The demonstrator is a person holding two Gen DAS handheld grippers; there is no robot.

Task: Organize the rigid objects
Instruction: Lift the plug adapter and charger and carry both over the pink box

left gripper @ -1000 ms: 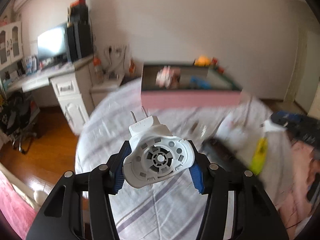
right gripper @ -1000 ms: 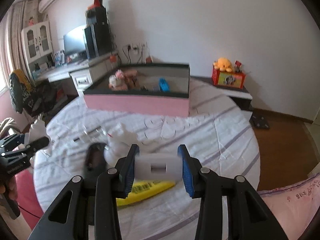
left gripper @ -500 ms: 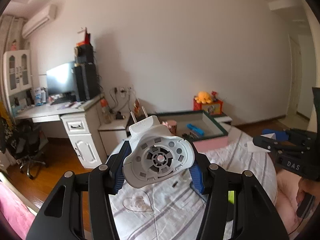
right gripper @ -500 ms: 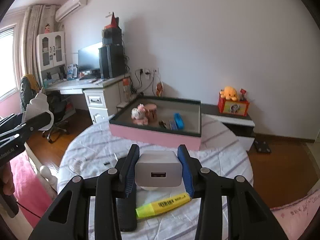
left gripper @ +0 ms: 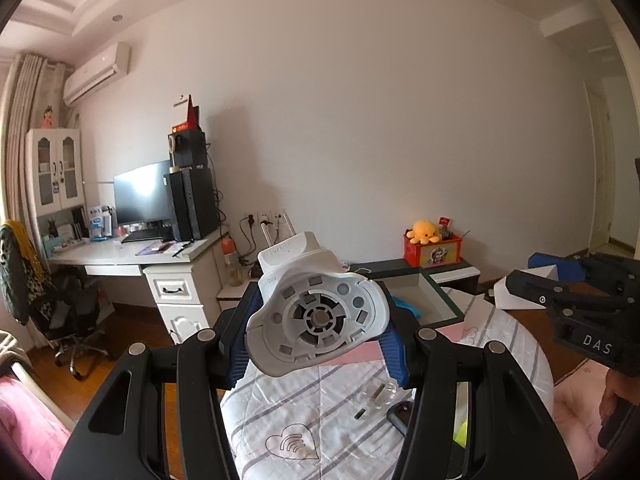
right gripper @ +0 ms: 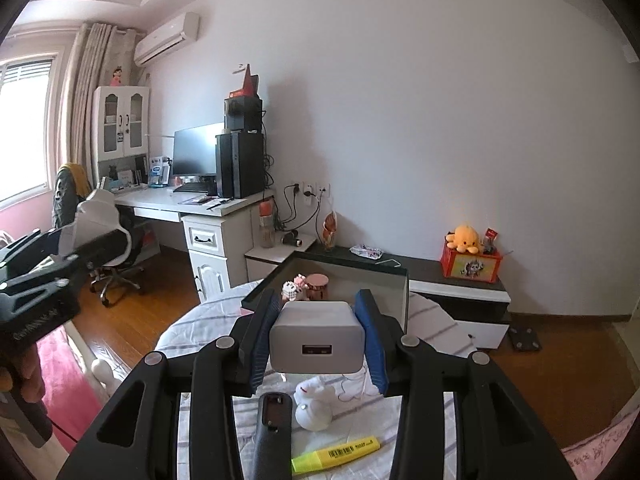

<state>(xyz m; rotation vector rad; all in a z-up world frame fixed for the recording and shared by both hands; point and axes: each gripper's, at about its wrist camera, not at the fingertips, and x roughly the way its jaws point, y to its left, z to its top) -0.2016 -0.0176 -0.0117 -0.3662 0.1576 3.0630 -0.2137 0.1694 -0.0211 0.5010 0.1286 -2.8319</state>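
Note:
My left gripper (left gripper: 316,334) is shut on a white plug-in device (left gripper: 316,320) with two metal prongs pointing away, held high over the bed. My right gripper (right gripper: 318,340) is shut on a white USB charger block (right gripper: 318,340), its port facing the camera. The pink storage box (right gripper: 384,280) with dark rim stands at the bed's far end and holds a small toy, a pink cup and other items. On the striped sheet below lie a yellow highlighter (right gripper: 336,454), a white figurine (right gripper: 314,408) and a black flat object (right gripper: 272,420). The right gripper also shows at the left wrist view's right edge (left gripper: 520,286).
A white desk (right gripper: 208,204) with monitor and computer tower stands left of the bed, an office chair (right gripper: 112,248) beside it. A low cabinet (right gripper: 460,284) behind the box carries a red box with a yellow plush. Small clear pieces (left gripper: 378,394) lie on the sheet.
Both grippers rose and tilted upward with their loads, so the bed and box sank lower in both views. Grips are unchanged.

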